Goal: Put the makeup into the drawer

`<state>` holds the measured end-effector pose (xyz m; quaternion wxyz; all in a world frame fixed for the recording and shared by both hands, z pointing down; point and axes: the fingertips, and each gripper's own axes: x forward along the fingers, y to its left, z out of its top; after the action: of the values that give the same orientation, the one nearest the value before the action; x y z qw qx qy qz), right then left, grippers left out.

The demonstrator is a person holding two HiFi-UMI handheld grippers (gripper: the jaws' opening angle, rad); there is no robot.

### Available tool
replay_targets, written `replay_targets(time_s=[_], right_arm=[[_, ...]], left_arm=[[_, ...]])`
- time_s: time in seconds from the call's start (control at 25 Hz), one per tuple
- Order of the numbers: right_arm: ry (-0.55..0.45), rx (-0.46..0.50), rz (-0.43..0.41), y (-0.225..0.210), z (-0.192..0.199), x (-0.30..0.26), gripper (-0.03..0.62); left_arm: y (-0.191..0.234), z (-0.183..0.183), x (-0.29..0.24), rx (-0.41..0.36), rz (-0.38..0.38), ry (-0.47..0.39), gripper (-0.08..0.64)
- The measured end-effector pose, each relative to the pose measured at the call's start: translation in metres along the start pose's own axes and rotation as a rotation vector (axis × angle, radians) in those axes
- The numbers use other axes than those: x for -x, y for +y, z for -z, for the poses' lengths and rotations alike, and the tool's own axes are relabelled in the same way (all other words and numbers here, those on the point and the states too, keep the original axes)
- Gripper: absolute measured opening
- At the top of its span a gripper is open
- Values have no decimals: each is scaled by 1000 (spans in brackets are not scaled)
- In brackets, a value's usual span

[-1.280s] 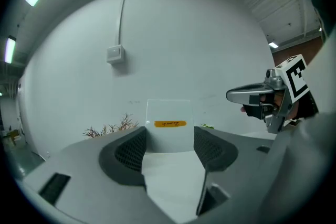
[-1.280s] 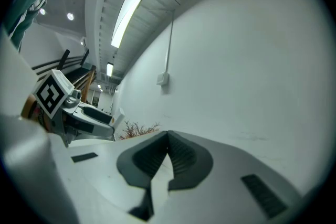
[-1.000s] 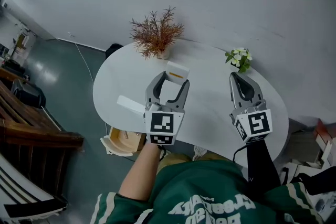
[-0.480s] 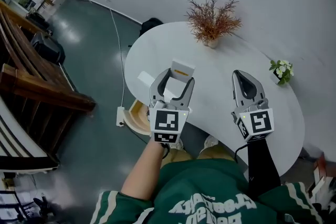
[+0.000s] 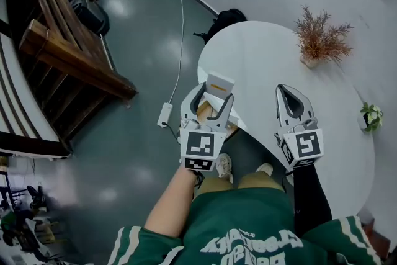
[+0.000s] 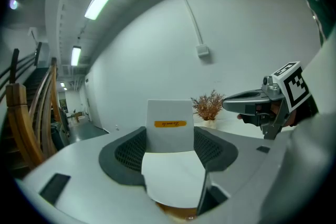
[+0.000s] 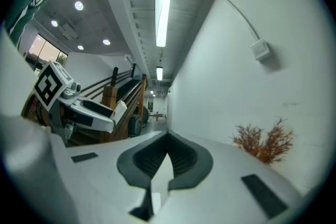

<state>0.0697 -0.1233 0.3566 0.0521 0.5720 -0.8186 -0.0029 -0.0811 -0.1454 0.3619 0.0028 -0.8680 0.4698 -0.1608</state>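
1. The left tongs (image 5: 213, 99) stand wide, their ribbed dark pads clamped on either side of a flat white cardboard box (image 6: 169, 131) of makeup. The box is rectangular, with a narrow orange label strip across its face, and its top sticks out past the tips.
2. The right tongs (image 5: 286, 91) are closed tip to tip with nothing between them. Their grey shells form a smooth teardrop.
3. Both tongs are held side by side over the near edge of a smooth white counter (image 5: 273, 65) with a rounded, kidney-like outline.
4. Directly below the left tongs, at that edge, a tan wooden piece (image 5: 208, 112) shows; what it is cannot be told.
5. Beyond the right tongs stands a bristly rust-coloured dried plant (image 5: 319, 40). To their right sits a small pot of white flowers (image 5: 371, 116).
6. Left of the left tongs lie a glossy grey floor (image 5: 136, 28) and a slatted wooden staircase (image 5: 68, 53).
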Motion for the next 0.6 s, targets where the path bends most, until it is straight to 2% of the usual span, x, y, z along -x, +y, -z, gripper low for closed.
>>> replay_targets(time_s=[0.36,0.48,0.6], right_arm=[[-6,4,-144,101,-2,-71,4],[8,8,-172,125,2,-83,4],[28,14,-182,139,4,-90,4]], left_arm=[[96,50,49,18,-119,53,284],[111,65,59,23,-122,71,284],[115,81,60,19,-83,107,284]])
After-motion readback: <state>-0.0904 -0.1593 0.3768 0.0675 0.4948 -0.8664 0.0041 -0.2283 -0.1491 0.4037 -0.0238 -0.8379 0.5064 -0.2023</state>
